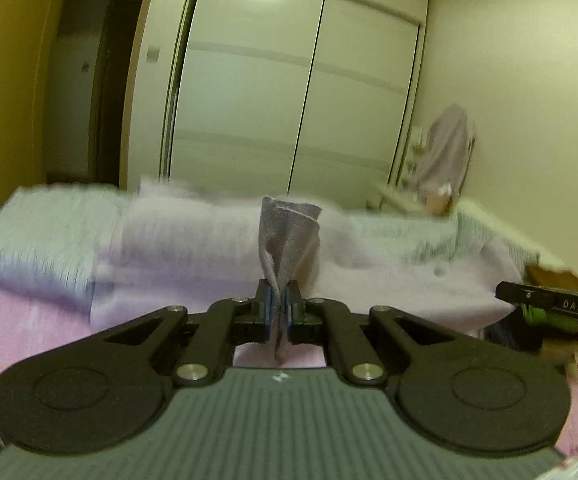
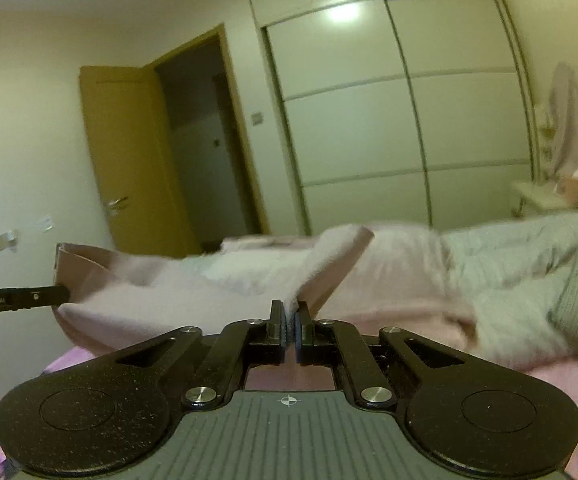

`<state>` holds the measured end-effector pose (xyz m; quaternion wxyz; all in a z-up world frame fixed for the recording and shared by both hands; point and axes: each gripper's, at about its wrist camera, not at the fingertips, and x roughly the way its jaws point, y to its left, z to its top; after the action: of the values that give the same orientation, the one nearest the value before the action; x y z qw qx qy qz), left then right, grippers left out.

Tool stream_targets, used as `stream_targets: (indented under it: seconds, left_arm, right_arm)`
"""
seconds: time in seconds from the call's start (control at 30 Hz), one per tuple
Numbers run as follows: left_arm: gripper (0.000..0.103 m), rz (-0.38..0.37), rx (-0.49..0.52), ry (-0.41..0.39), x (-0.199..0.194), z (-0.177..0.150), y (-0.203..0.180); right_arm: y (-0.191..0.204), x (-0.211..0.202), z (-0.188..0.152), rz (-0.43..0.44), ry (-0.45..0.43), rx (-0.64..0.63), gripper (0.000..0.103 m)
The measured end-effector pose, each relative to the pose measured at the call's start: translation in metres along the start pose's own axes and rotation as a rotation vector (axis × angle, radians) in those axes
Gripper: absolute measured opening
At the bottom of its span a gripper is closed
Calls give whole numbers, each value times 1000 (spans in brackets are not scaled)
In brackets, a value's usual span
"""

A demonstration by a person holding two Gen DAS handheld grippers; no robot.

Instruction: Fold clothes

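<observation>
Both claws raised above the bed (image 1: 29, 240), each holding one part of a pale pinkish-grey garment (image 2: 217, 296). The left claw (image 1: 277, 300) is clenched on a bunched fold of the cloth, which rises in a crumpled peak beyond the pads and hangs a little way below them. The right claw (image 2: 291, 316) is likewise closed tight with a thin edge of the same garment pinched between its pads; in the right wrist view the cloth runs from that grip across to the other claw, sagging between the two. The lower part of the garment is blurred, so whether it has fully left the bedding cannot be told. The step in hand appears to be lifting the garment clear to spread it before folding. To do this well, both grips should be kept firm, the claws held level with each other and drawn apart until the upper edge is taut, and the cloth allowed to hang free of the rumpled quilt (image 2: 509, 248) before being lowered flat.
</observation>
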<state>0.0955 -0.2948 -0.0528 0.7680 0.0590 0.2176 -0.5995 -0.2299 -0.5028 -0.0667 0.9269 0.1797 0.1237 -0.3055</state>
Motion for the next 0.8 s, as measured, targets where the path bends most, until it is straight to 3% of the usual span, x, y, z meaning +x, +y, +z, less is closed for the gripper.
stream_targets:
  seconds: [0.03,0.13,0.27,0.37,0.47,0.6,0.73,0.8]
  left_arm:
    - [7,4,-14,45,-6,-21,1]
    - [15,46,-74,229,-22,-99,9]
    - [18,156,-149,552,-42,-201,26]
    - [18,220,-222,697,-58,-252,44]
    - [19,225,-285,732,-56,-272,53]
    - [26,173,-373,706,-23,-283,61]
    - [30,135,-456,672,23,-294,81]
    - [33,137,-482,647,43,-296,93]
  right_arm:
    - [0,-7,-18,-1,45,10,0]
    - [3,-27,-90,-20,286,10,0]
    - [-4,-46,-201,-110,753,18,6]
    - [-15,-69,-248,-166,882,114,6]
    - [-30,-73,-267,-198,915,242,7]
    - [-53,-49,-275,-219,859,366,11]
    - [-76,-20,-278,-233,740,493,35]
    - [-84,-3,-277,-231,686,518,38]
